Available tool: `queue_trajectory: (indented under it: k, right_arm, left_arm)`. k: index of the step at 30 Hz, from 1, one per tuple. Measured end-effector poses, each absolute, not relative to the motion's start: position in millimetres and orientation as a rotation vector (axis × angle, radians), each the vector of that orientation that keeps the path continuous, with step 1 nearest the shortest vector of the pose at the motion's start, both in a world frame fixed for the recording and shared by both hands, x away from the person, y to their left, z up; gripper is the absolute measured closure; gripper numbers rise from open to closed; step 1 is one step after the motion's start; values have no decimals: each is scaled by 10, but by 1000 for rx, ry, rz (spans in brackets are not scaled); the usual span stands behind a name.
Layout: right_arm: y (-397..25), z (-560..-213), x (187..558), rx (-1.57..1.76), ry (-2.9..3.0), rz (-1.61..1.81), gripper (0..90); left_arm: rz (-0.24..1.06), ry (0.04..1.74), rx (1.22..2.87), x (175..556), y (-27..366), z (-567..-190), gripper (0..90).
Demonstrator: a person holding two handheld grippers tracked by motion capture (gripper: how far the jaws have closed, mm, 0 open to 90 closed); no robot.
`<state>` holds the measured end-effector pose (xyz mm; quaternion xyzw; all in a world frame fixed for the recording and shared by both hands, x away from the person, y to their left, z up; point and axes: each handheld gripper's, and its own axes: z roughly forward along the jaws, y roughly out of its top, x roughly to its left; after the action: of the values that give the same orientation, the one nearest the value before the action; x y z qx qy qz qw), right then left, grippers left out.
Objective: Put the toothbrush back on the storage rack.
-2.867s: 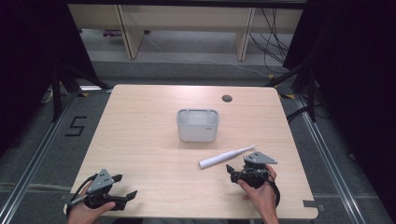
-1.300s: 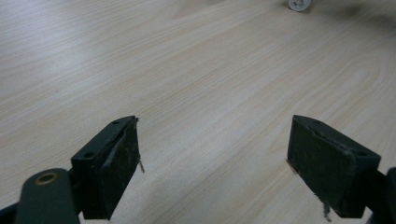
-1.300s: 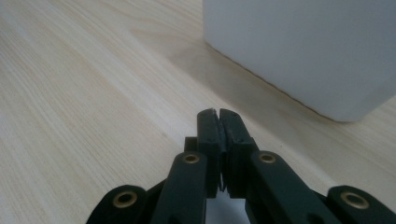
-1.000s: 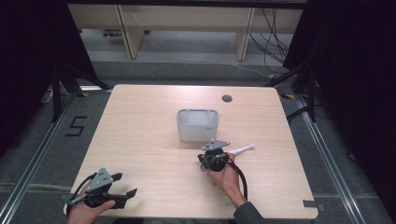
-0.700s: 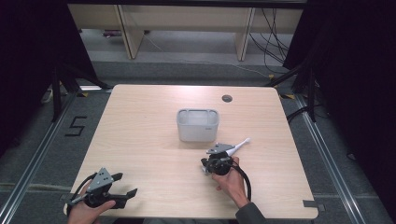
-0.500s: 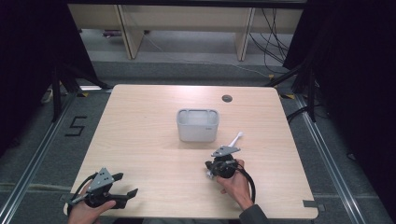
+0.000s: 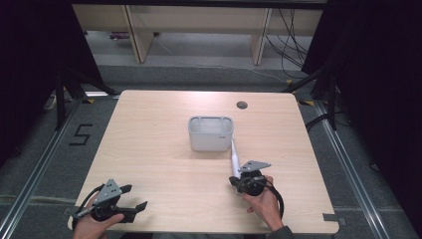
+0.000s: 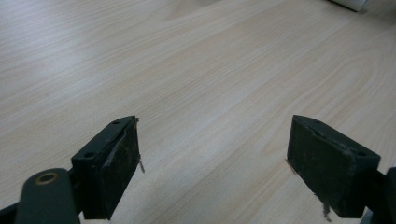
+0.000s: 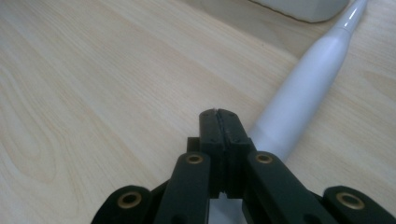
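The right hand-held gripper (image 7: pixel 238 180), jaws pressed together with nothing between them, rests its closed tip against the thick end of a white electric toothbrush (image 7: pixel 234 158) that lies flat on the tabletop (image 7: pixel 149 144); in the right gripper view the white handle (image 9: pixel 299 93) runs up and away just beside the shut jaws, touching their side rather than pinched by them, a stance that reads as nudging or steering the brush, not lifting it. The brush's slim neck points toward the white rectangular bin (image 7: pixel 210 133) at the middle of the tabletop, its tip at or just beside the bin's near right corner, which suggests the brush is being lined up with the container. The left hand-held gripper (image 7: pixel 132 205) waits at the near left corner, jaws spread wide over bare wood and well apart from the work. The surface is pale wood-grain laminate with a small round cable port (image 7: pixel 242 105) near its far edge. Beyond lie grey carpet, a floor marking of the figure 5 (image 7: pixel 81 134), light wooden shelving, trailing cables and black curtains.
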<state>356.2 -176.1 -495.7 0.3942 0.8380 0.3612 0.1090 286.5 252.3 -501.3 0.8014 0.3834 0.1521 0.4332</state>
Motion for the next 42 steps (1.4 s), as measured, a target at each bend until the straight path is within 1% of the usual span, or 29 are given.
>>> queue_trajectory:
  k: [6, 13, 14, 18, 22, 23, 33, 34, 35, 36, 37, 38, 39, 40, 42]
  right_arm:
    - [-1876, -4958, 3506, 1195, 2455, 1041, 897]
    - [-2087, -4949, 3478, 1235, 2423, 1052, 897]
    - [-2166, -4937, 3475, 1242, 2401, 1044, 897]
    - [-2228, -4918, 3454, 1307, 2387, 1042, 897]
    - [-2329, -4932, 3472, 1297, 2373, 1040, 896]
    - [-2335, -4924, 3453, 1348, 2369, 1024, 896]
    - [-2499, -4905, 3467, 1366, 2336, 1019, 891]
    - [-2488, -4905, 3457, 1394, 2323, 1044, 887]
    - [-2513, -4889, 3469, 1323, 2326, 1031, 881]
    - [-2491, -4834, 3459, 1316, 2316, 1061, 862]
    - [-2491, -4834, 3459, 1316, 2316, 1061, 862]
    - [-2491, -4809, 3492, 1241, 2301, 1049, 821]
    - [-2491, -4809, 3492, 1241, 2301, 1049, 821]
    - [-2459, -4749, 3485, 1293, 2282, 1020, 786]
    - [-2449, -4713, 3523, 1256, 2270, 971, 728]
  left_arm:
    - [373, 960, 1986, 2863, 2515, -5016, 165]
    - [370, 961, 1979, 2860, 2504, -5021, 165]
    - [365, 959, 1980, 2860, 2503, -5018, 166]
    - [369, 956, 1987, 2862, 2504, -5022, 166]
    - [368, 955, 1980, 2862, 2496, -5023, 165]
    - [367, 955, 1980, 2861, 2495, -5026, 166]
    - [361, 955, 1984, 2861, 2496, -5019, 167]
    - [363, 953, 1974, 2861, 2491, -5028, 167]
    - [364, 950, 1978, 2863, 2494, -5028, 168]
    - [364, 951, 1988, 2864, 2497, -5022, 168]
    - [364, 951, 1988, 2864, 2497, -5022, 168]
    - [365, 951, 1994, 2868, 2500, -5022, 168]
    - [363, 956, 1996, 2864, 2499, -5021, 168]
    - [363, 954, 1992, 2864, 2497, -5025, 168]
    - [358, 961, 1991, 2863, 2494, -5024, 168]
